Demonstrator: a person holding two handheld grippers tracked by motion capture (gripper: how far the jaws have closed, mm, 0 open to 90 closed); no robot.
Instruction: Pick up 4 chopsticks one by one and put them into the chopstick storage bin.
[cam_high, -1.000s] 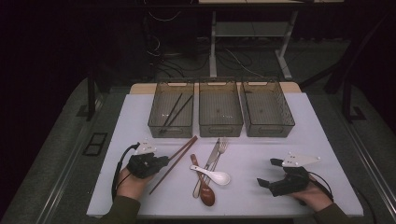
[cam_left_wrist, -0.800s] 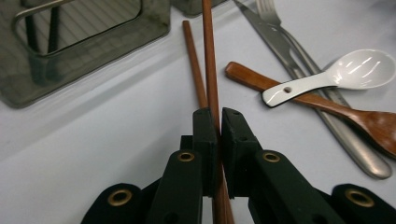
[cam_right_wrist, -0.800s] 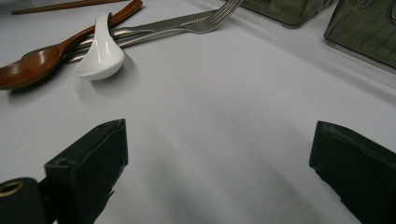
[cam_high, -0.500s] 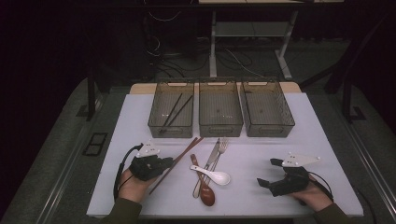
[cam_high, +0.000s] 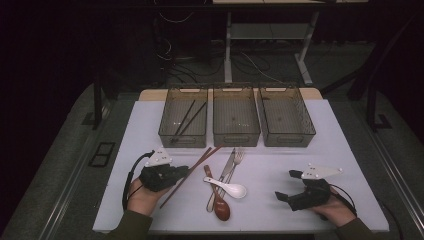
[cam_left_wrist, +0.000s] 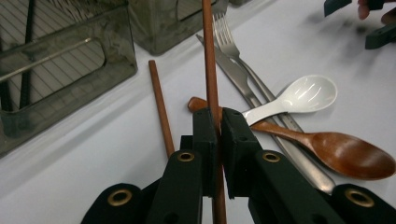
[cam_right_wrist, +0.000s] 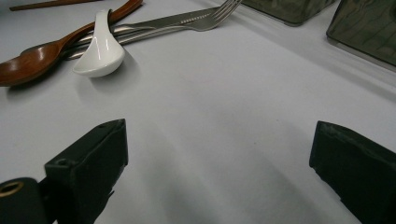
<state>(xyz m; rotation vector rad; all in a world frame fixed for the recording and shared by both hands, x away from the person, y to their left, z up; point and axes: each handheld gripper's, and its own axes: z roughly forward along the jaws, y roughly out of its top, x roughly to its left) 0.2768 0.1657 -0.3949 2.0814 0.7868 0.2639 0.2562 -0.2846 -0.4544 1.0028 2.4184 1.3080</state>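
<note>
My left gripper (cam_high: 183, 170) is shut on a brown chopstick (cam_high: 176, 188) near the table's front left; in the left gripper view the jaws (cam_left_wrist: 217, 135) pinch the chopstick (cam_left_wrist: 208, 60), which runs up past them. A second brown chopstick (cam_left_wrist: 160, 105) lies on the white tabletop just to its left. My right gripper (cam_high: 287, 185) rests at the front right, open, with bare table between its jaws (cam_right_wrist: 219, 158).
A white spoon (cam_high: 231, 188), a wooden spoon (cam_high: 218, 201), a knife (cam_high: 226, 171) and a fork (cam_high: 237, 159) lie crossed in the middle. Three grey bins stand behind: the left bin (cam_high: 169, 131) holds dark chopsticks (cam_high: 186, 119), then a middle bin (cam_high: 236, 136) and a right bin (cam_high: 289, 137).
The left gripper has edged slightly to the right with the chopstick in its jaws. The right gripper has stayed put.
</note>
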